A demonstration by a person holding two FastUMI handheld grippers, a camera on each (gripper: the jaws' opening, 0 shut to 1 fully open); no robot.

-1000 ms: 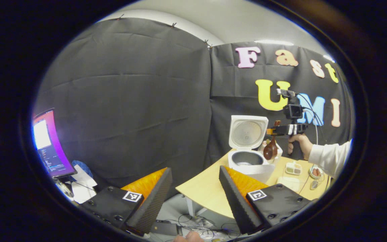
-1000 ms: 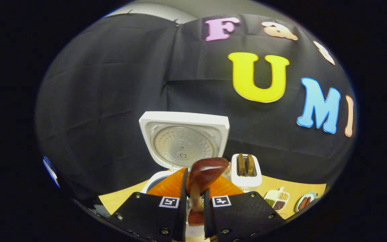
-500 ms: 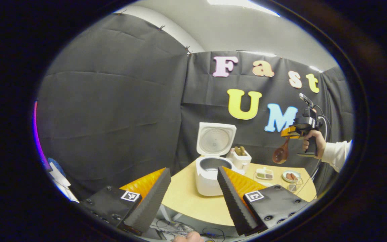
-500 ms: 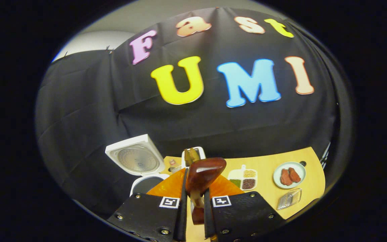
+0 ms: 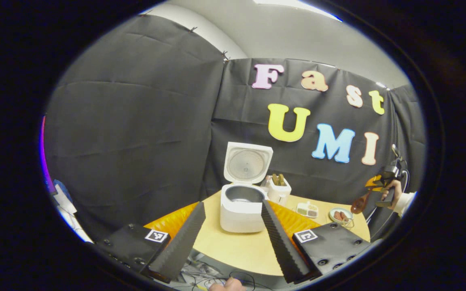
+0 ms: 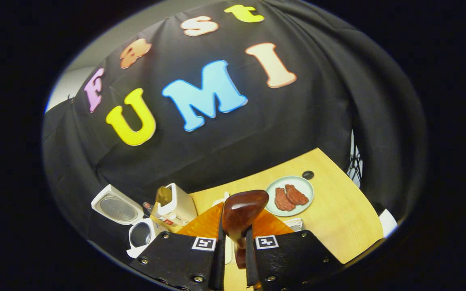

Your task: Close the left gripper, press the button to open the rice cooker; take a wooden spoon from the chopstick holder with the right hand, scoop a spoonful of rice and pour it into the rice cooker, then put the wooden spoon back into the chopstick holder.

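The right gripper has its 2 fingers clamped on the handle of the spoon, whose dark brown bowl stands up above the fingertips. Below it lies the table, with a plate holding 2 reddish pieces just beyond the spoon. To the left, the holder stands beside the cooker, whose lid is tipped back.

In the left gripper view, the left gripper hovers off the near edge of the table, its 2 fingers wide apart and empty. The cooker sits between them, farther off, open, with the holder just beside it. At the far right a hand holds the right gripper with the spoon hanging down near the plate.
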